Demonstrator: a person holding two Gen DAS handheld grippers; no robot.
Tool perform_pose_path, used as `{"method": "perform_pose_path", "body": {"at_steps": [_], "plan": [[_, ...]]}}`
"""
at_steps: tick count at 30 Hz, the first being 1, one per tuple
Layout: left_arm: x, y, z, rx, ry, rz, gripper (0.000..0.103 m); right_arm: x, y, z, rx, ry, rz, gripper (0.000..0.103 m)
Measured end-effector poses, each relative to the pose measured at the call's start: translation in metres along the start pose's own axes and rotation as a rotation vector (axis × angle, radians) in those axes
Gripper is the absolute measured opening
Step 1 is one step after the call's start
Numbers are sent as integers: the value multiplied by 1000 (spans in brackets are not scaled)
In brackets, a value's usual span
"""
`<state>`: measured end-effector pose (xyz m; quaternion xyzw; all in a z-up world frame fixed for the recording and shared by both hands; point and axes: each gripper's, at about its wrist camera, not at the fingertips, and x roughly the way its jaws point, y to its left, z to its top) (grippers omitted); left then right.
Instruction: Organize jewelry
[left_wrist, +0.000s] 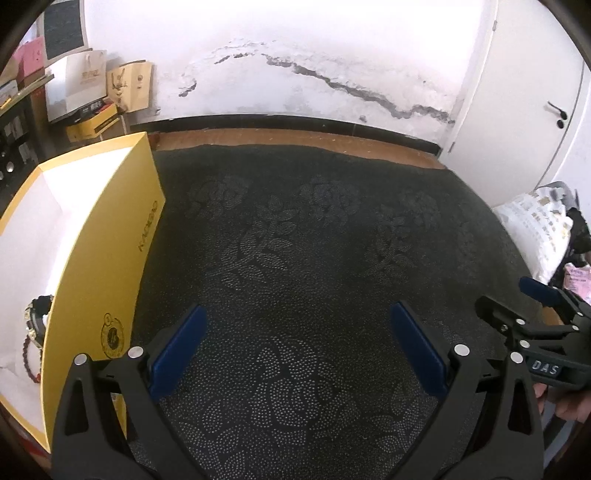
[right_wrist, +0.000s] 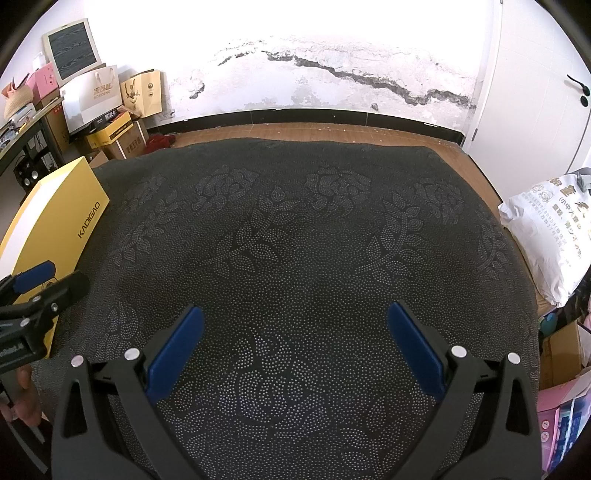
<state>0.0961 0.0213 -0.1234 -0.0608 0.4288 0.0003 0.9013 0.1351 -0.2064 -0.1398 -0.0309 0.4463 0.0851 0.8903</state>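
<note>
Left tongs (left_wrist: 297, 345): I see my blue-padded fingers spread wide over the cloth, nothing between them.
Right tongs (right_wrist: 295, 345): same here, spread wide and empty, hovering above the middle of the table.
Black dotted floral tablecloth (right_wrist: 295, 229): it covers the table; I see no loose jewellery on the part these views show.
Yellow cardboard box with white lining (left_wrist: 110, 258): it stands open at the table's left edge, just beside my left tongs; its tall side wall faces me.
Dark red beaded bracelet (left_wrist: 31, 356): it lies on the white lining in the box's near corner, a loop of small round beads, partly hidden behind the wall.
Dark chunky piece with gold details (left_wrist: 37, 314): it sits touching or just behind the bracelet; it may be a watch or a second bracelet, I cannot tell.
Step in hand: I judge the gathering nearly finished, perhaps tidying remains.
Doing it well: I would come over the wall from above with the left tongs, pinch one strand gently, and avoid dragging the lining.
</note>
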Motion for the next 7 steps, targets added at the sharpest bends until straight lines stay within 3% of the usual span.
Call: {"method": "perform_pose_path", "body": {"at_steps": [7], "plan": [[3,-1,1,5,16,1,97,0,0,1,0,2,1,96]]}}
